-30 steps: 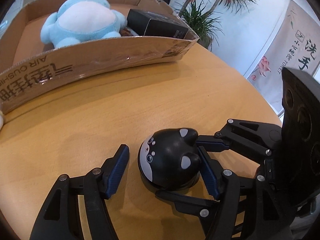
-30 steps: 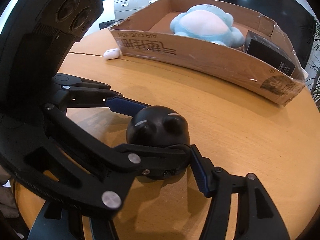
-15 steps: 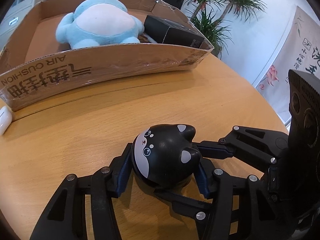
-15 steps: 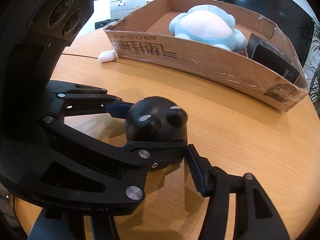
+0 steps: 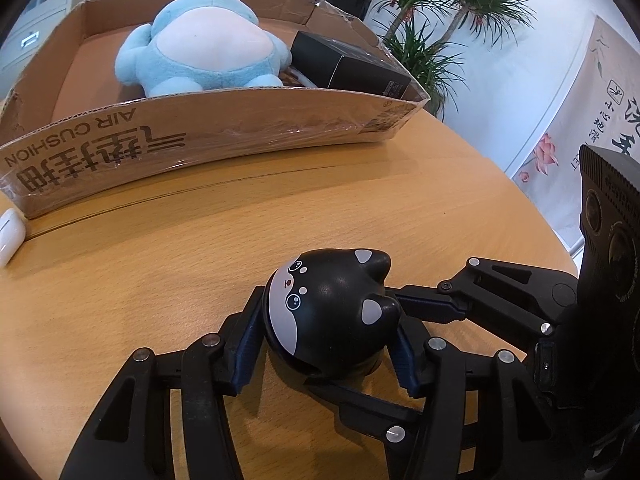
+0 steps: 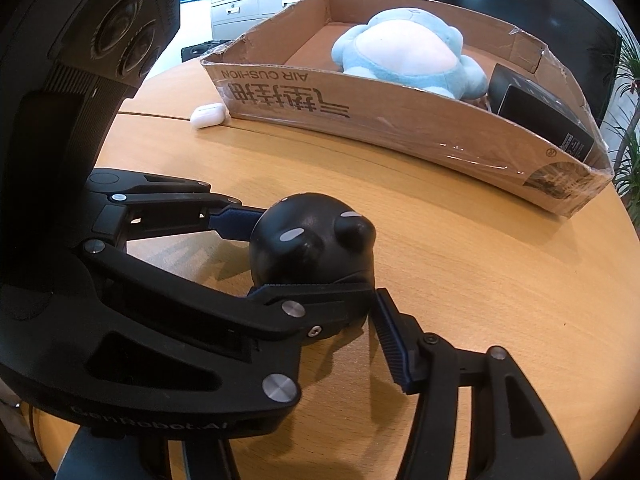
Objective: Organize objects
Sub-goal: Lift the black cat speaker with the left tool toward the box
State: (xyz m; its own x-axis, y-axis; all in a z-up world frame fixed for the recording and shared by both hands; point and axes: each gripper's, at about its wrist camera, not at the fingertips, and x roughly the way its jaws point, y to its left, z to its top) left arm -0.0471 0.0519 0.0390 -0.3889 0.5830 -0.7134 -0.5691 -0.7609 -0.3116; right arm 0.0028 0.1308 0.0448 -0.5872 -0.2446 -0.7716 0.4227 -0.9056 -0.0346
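A round black cat-faced toy sits on the wooden table. My left gripper is shut on the toy, its blue pads pressed to both sides. The toy shows from behind in the right wrist view. My right gripper is open and empty beside the toy; the left gripper's body hides its left finger. A cardboard box at the back holds a blue plush and a black box.
A white earbud case lies by the cardboard box's left end, also at the left edge in the left wrist view. Potted plants and a banner stand beyond the table's right edge.
My left gripper has closed on the black toy, which was loose between open jaws a second ago. The toy and both views have risen and tilted slightly toward the box.
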